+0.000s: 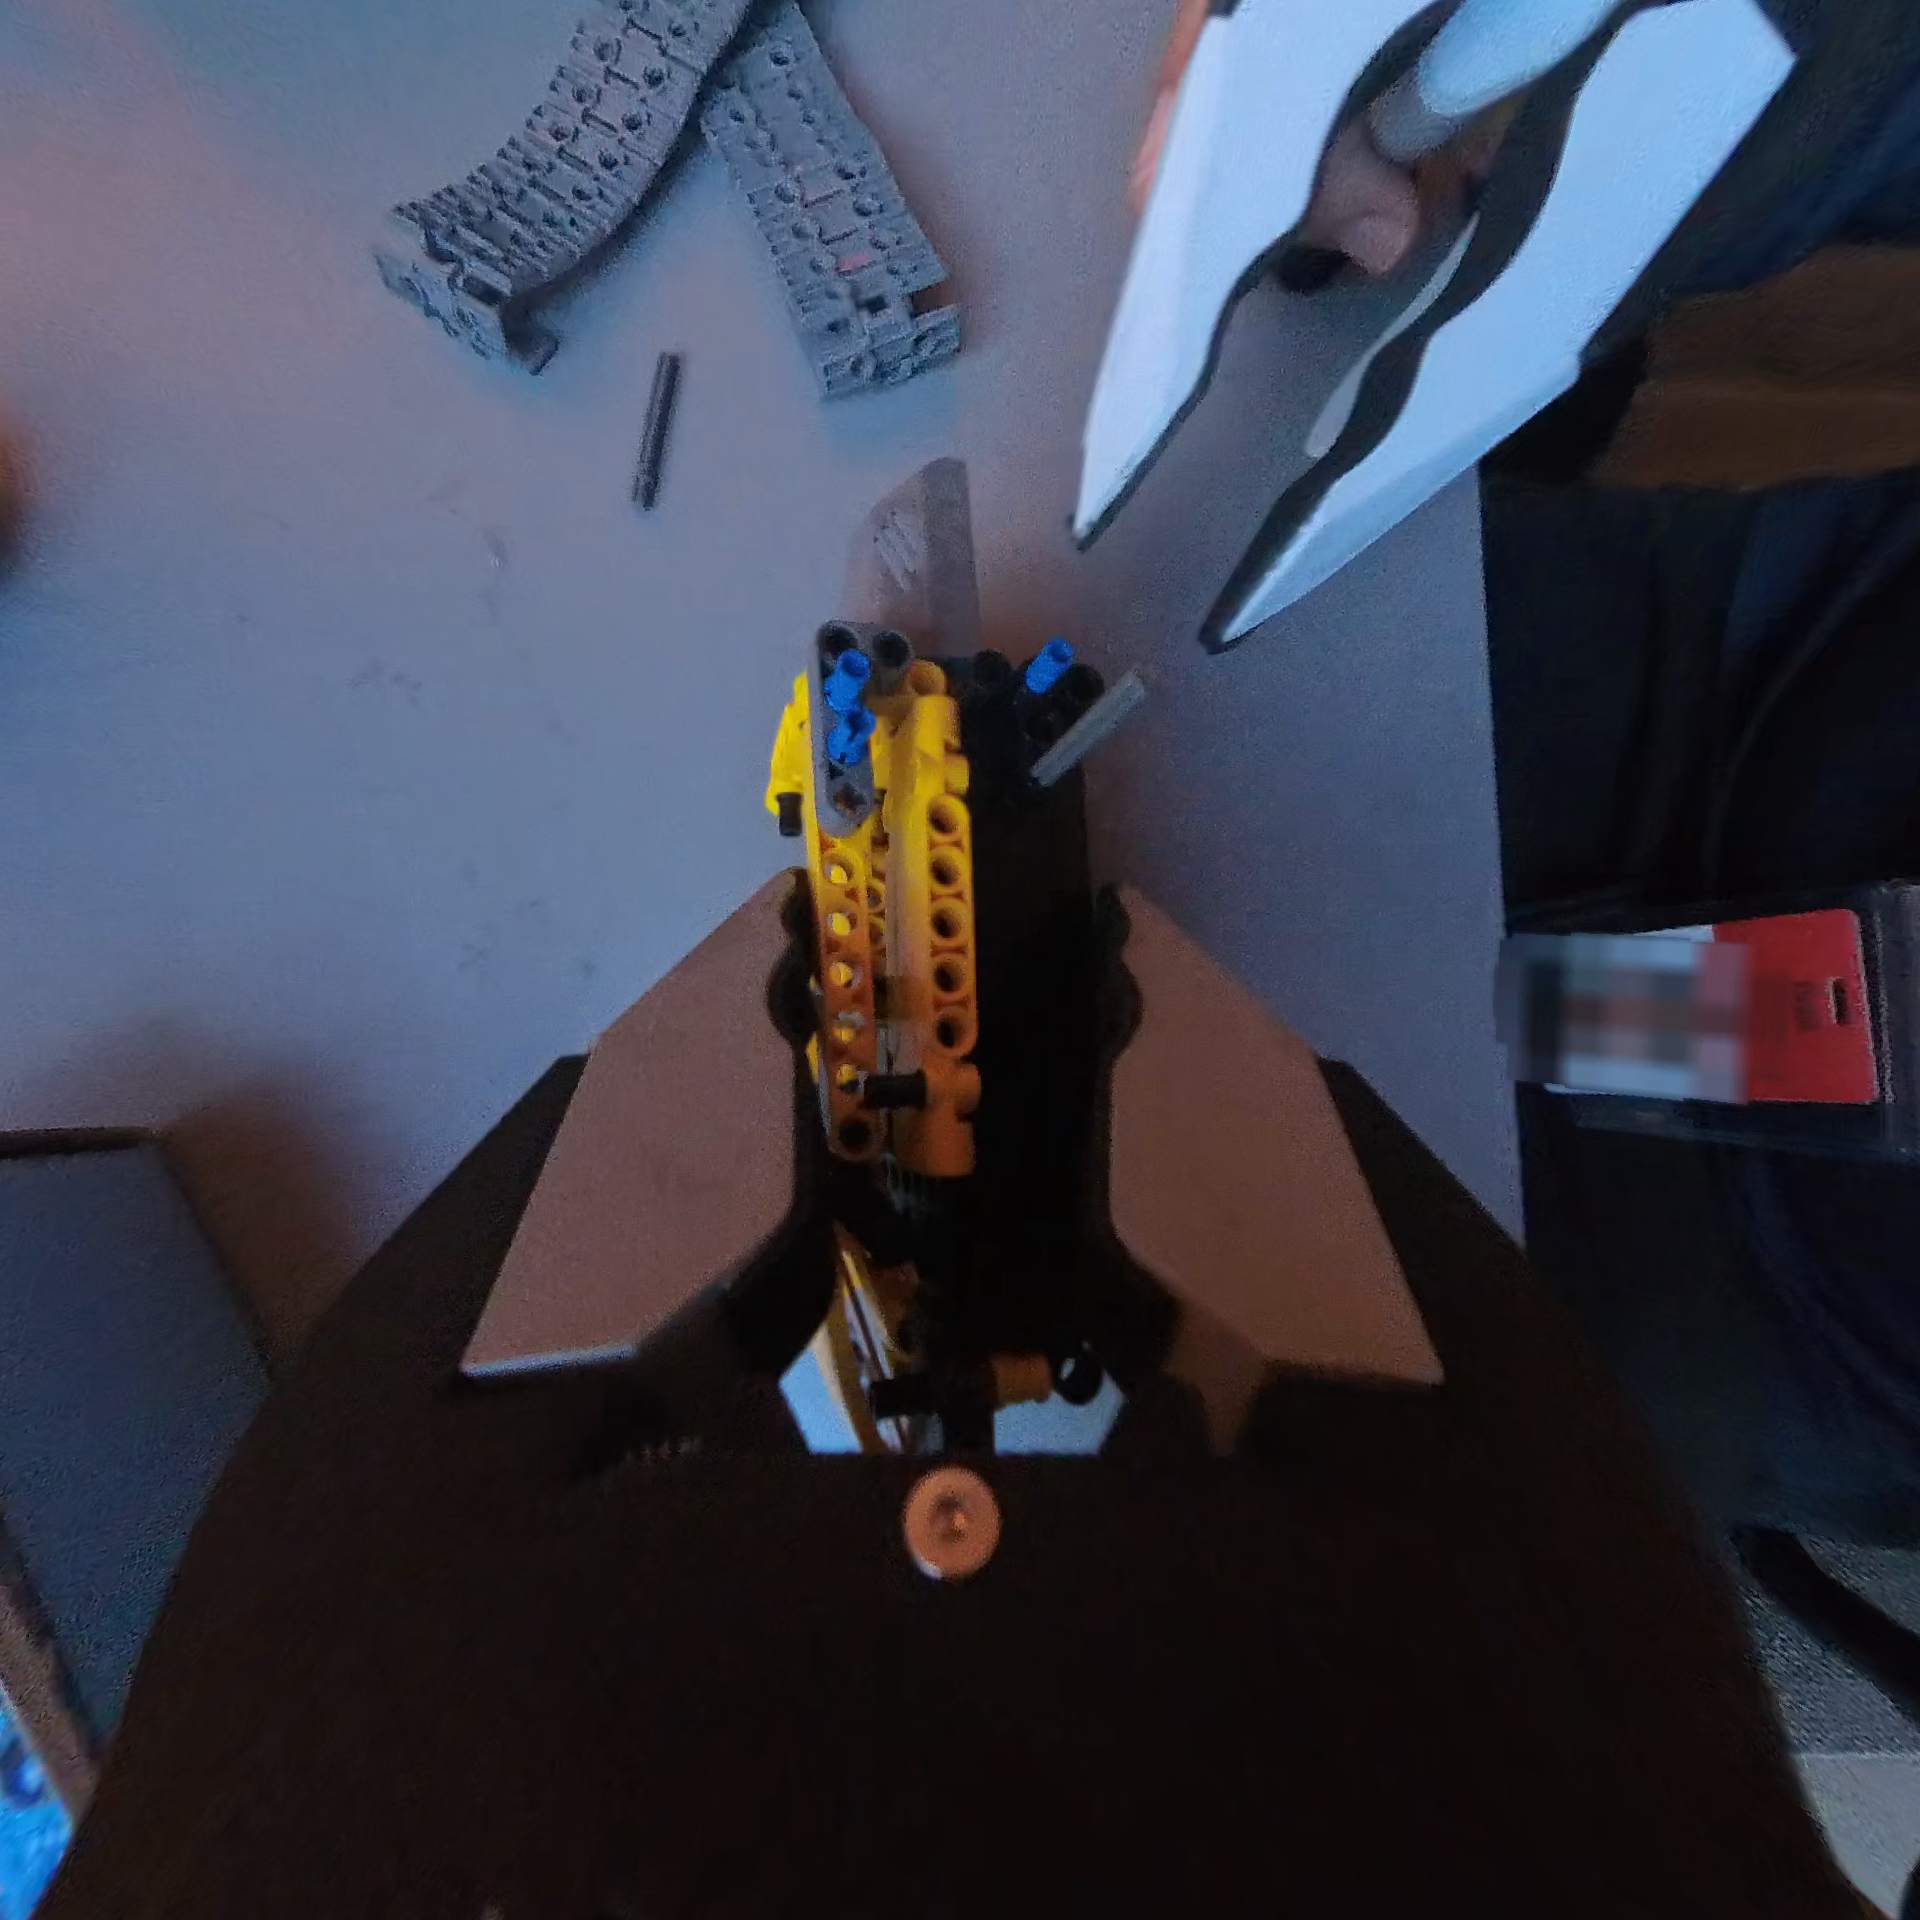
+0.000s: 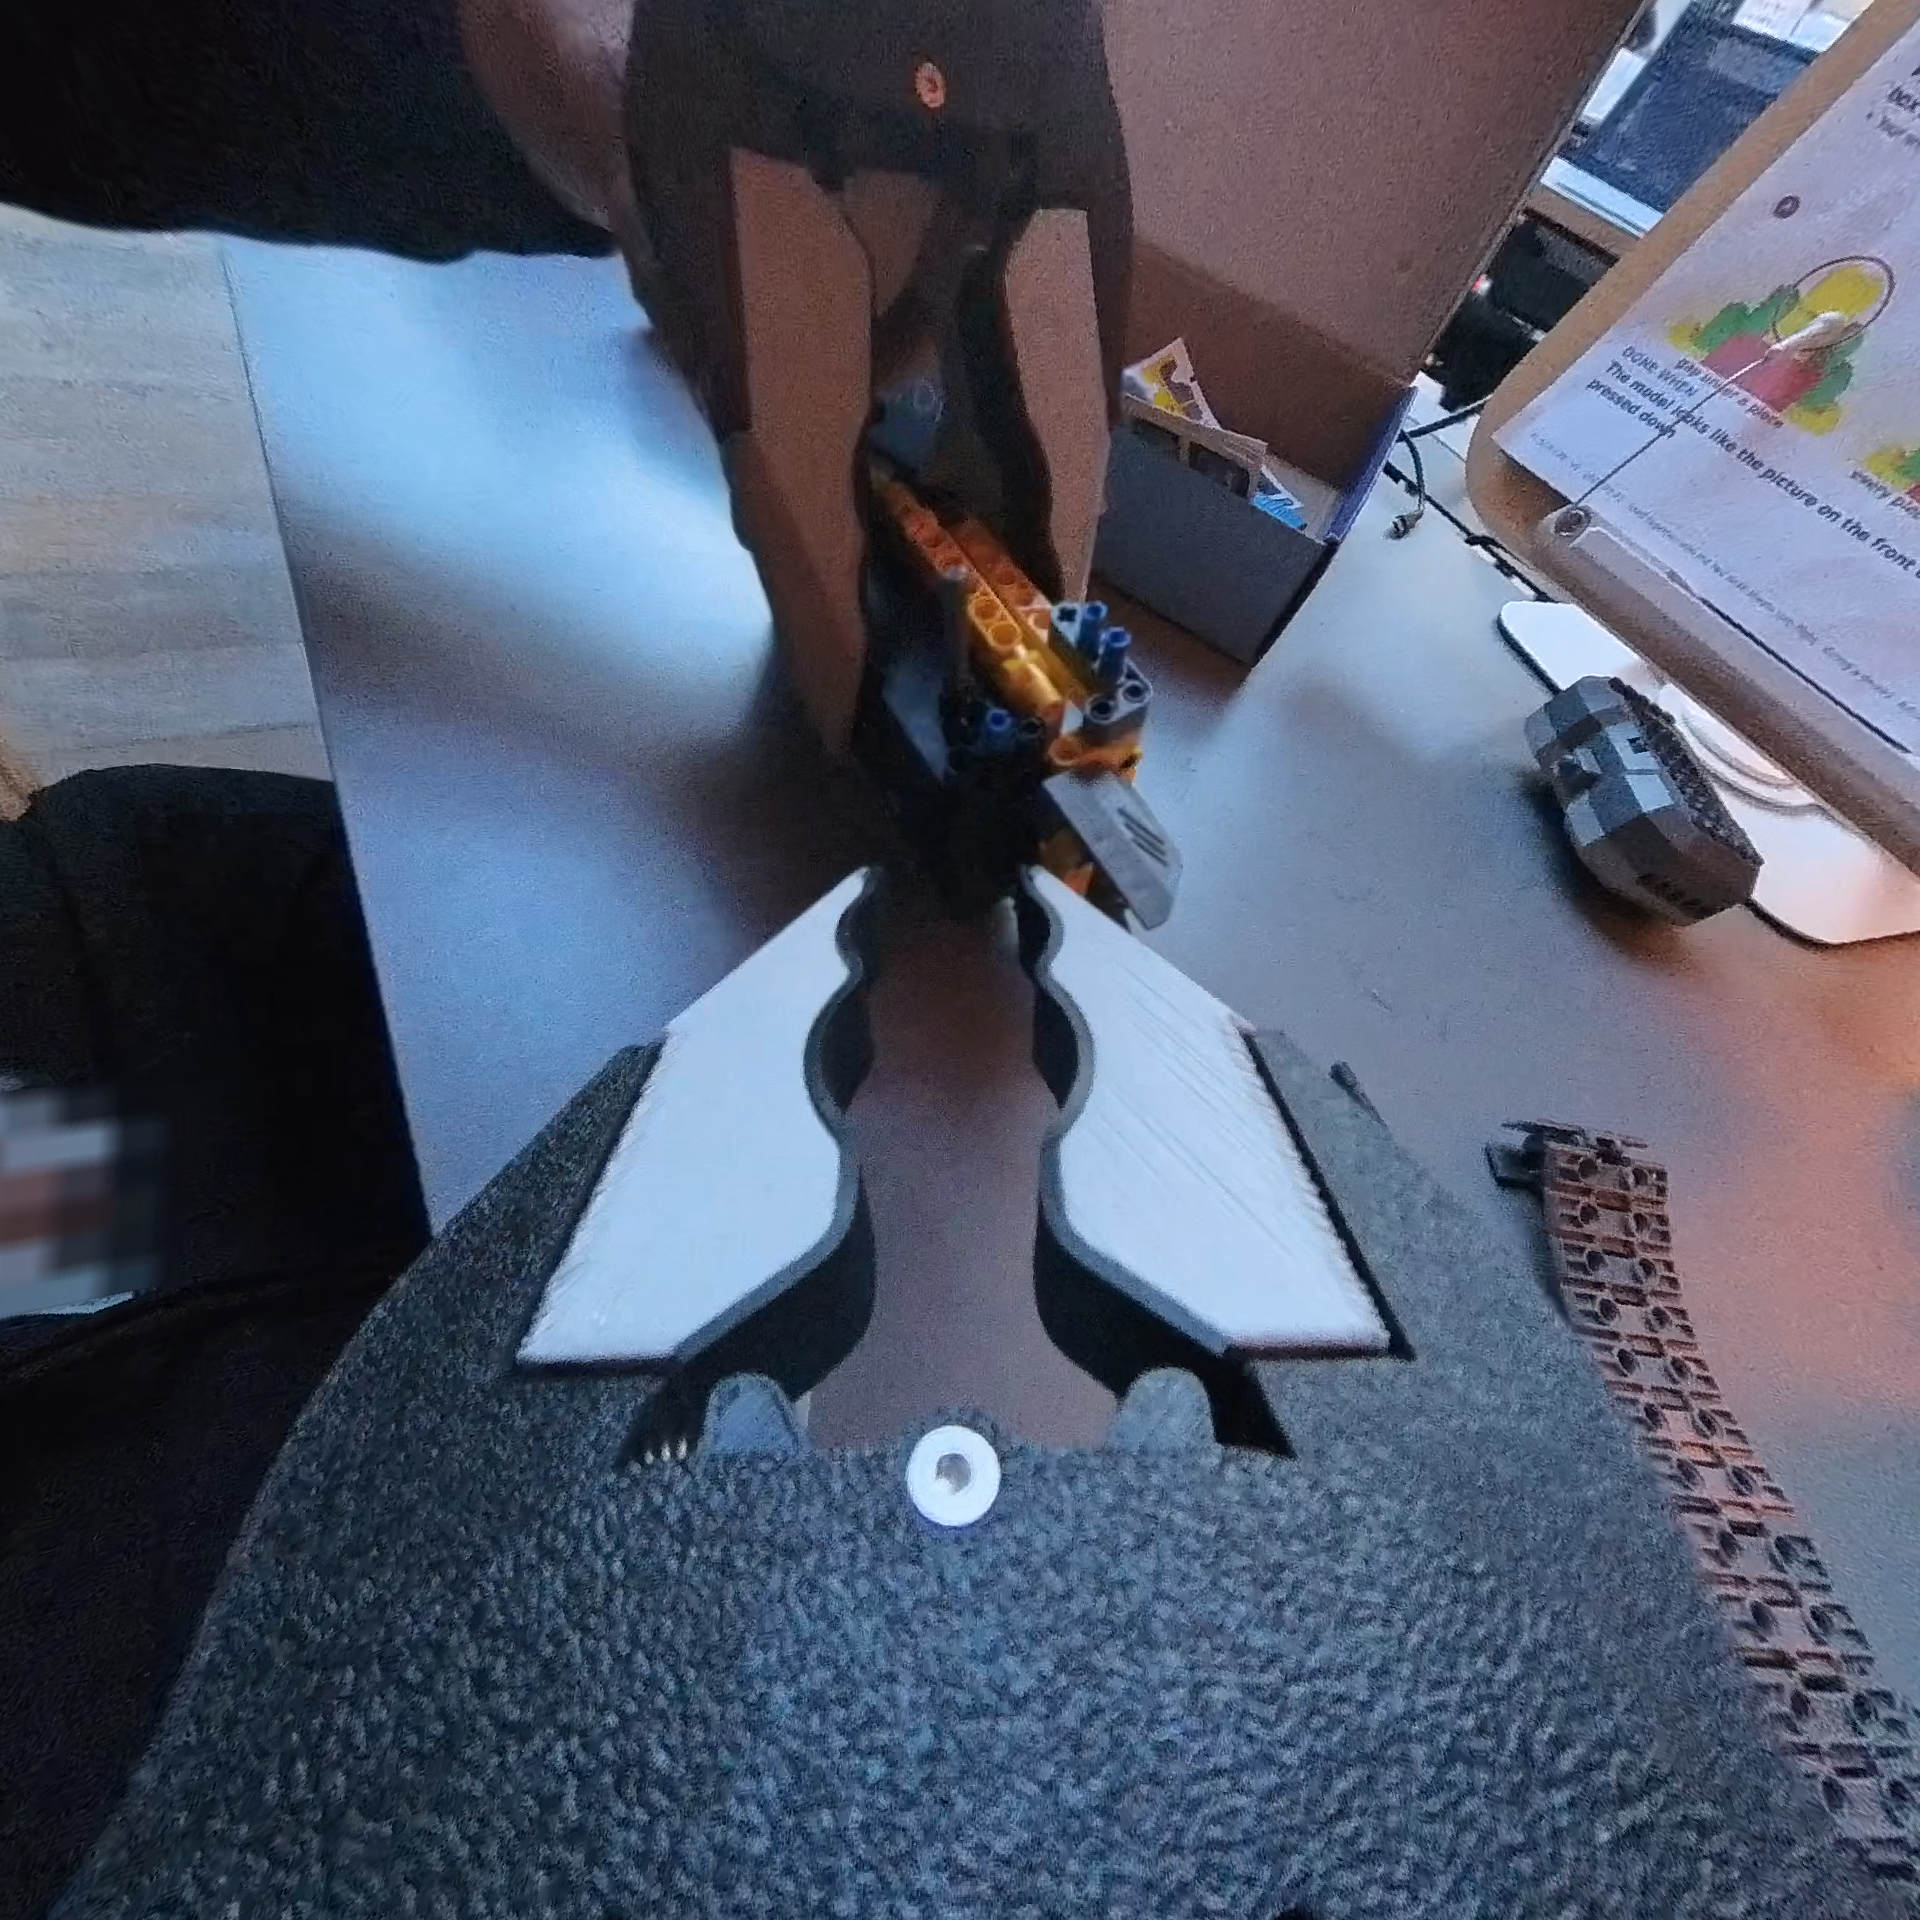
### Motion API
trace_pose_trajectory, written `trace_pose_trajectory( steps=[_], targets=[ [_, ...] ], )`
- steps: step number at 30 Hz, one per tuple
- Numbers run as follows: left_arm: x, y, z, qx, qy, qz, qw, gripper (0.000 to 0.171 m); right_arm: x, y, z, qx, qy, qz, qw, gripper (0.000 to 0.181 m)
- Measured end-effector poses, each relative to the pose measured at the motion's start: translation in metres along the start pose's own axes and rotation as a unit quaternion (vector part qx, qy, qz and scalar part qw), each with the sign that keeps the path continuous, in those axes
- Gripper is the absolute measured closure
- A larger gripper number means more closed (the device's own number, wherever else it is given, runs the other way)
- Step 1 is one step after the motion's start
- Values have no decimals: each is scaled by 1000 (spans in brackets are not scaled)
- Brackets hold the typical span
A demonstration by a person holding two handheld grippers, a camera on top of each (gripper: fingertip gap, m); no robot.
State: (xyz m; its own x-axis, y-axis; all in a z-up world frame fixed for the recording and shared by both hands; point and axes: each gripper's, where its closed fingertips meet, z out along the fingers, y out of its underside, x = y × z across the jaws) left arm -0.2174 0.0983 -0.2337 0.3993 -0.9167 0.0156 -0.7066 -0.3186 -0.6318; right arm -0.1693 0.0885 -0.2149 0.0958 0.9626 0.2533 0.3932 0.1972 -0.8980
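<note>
My left gripper (image 1: 951,894) is shut on a yellow and black beam model (image 1: 914,894) with blue pins (image 1: 847,696), a grey panel (image 1: 920,551) at its far end and a grey axle (image 1: 1086,727) sticking out. It holds the model above the white table (image 1: 312,727). My right gripper (image 2: 945,883) is open and empty, its white fingertips just short of the model's panel end (image 2: 1117,842). In the left wrist view the right gripper (image 1: 1148,587) hangs at the upper right of the model. The left gripper (image 2: 951,665) faces me in the right wrist view.
Two grey track strips (image 1: 582,177) (image 1: 831,208) and a black axle (image 1: 655,431) lie on the table. A track strip (image 2: 1704,1382) lies at my right, a rolled one (image 2: 1631,800) beyond it. A small box (image 2: 1216,540) and a printed sheet on a stand (image 2: 1766,416) are behind.
</note>
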Motion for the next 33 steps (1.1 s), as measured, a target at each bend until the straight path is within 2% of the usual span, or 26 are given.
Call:
trace_pose_trajectory(
  steps=[3, 6, 8, 11, 14, 15, 18, 20, 22, 27, 29, 33],
  targets=[
    [-1, 4, -1, 9, 37, -5, 999, 119, 2, -1, 3, -3, 1, -1, 1000, 160],
    [-2, 1, -4, 20, 35, 1, 999, 119, 4, 0, 9, -9, -1, 7, 1000, 157],
    [-5, -9, -15, 59, 23, 6, 998, 113, 7, 0, 12, -10, 0, 8, 1000, 155],
    [-13, -14, -49, 102, -19, -5, 995, 100, 10, 0, 16, -11, 3, 8, 1000, 153],
    [-10, 3, -77, 90, -73, -10, 993, 90, 12, 0, 16, -8, 2, 14, 1000, 152],
    [-3, 9, -80, 86, -82, -8, 993, 90, 11, 1, 17, -13, -3, 14, 1000, 147],
    [19, 25, -68, 78, -97, 2, 992, 104, 8, 6, 22, -32, -6, 2, 999, 150],
    [29, 40, -53, 53, -95, -1, 994, 103, 4, 7, 24, -38, -12, -9, 999, 160],
    [31, 50, -44, 47, -92, -18, 994, 99, 3, 7, 22, -36, -14, -14, 999, 160],
    [30, 36, -39, 85, -64, -112, 988, 88, 2, 8, 9, -22, -35, 8, 999, 156],
    [28, 33, -29, 62, -65, -129, 988, 79, -4, 4, 4, -5, -59, 5, 998, 156],
    [18, 26, -9, 17, -76, -126, 989, 71, -17, 1, 7, -8, -71, -32, 997, 152]
  ],
)
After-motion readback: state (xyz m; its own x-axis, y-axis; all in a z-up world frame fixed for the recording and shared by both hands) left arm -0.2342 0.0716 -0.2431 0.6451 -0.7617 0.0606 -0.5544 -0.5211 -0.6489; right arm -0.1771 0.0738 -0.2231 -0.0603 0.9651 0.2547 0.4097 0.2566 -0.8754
